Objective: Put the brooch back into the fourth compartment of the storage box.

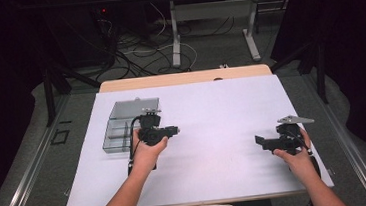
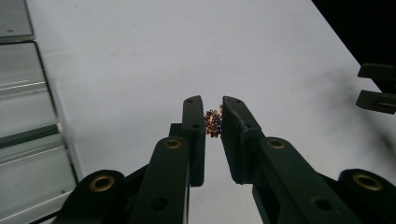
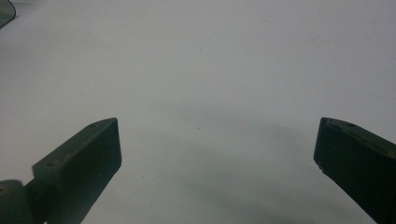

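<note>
White sheet on the table [image 1: 212,110], clear box [image 1: 122,123] far left. Left gripper [image 2: 214,122] pinches a tiny beaded trinket [image 2: 214,123] just right of it; looks light, fiddly, probably delicate. Right gripper [image 3: 217,144] gapes empty.

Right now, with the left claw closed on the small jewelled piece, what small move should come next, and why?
Probably carry the small gold-and-blue jewelled piece sideways to the clear plastic compartment box: the left claw grips it above the white table, the box lies beside it, and the right claw is open, holding nothing.

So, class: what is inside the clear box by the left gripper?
The clear box shows dividers and seemingly bare compartments; the left gripper and hand cover its right edge, so that part stays unknown.
</note>
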{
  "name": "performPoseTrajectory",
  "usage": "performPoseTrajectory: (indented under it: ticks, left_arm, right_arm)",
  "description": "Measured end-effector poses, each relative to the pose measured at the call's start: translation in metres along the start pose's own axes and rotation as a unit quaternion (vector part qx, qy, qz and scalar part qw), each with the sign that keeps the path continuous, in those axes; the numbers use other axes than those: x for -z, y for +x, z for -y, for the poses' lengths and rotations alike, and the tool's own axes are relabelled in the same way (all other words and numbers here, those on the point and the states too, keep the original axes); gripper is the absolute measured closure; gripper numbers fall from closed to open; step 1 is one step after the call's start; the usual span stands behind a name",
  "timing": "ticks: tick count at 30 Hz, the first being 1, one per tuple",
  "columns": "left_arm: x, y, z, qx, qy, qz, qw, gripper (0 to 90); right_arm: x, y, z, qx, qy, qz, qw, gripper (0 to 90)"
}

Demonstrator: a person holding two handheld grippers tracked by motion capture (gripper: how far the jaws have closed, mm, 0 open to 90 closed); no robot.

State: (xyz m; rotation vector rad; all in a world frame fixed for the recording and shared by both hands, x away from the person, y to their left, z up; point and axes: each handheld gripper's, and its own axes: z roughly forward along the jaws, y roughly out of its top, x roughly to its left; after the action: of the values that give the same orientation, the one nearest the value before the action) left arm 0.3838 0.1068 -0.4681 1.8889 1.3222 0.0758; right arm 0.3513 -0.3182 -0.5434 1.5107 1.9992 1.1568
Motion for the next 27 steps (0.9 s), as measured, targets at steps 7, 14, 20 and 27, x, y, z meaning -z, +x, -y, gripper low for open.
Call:
performPoseTrajectory:
  ticks: [7, 14, 20, 27]
  left_arm:
    - [0.018, 0.016, 0.000, 0.013, -0.018, -0.009, 0.9997, 80.1]
    - [0.037, 0.036, 0.002, 0.029, -0.031, -0.026, 0.9988, 80.1]
    - [0.053, 0.054, 0.005, 0.053, -0.043, -0.035, 0.9970, 80.1]
    - [0.067, 0.072, 0.010, 0.074, -0.056, -0.049, 0.9945, 80.1]
  right_arm:
    - [0.000, 0.000, 0.000, 0.000, 0.000, 0.000, 1.0000, 0.5]
    - [0.000, 0.000, 0.000, 0.000, 0.000, 0.001, 1.0000, 0.5]
    - [0.000, 0.000, 0.000, -0.001, 0.000, 0.001, 1.0000, 0.5]
    - [0.000, 0.000, 0.000, -0.001, 0.000, 0.002, 1.0000, 0.5]
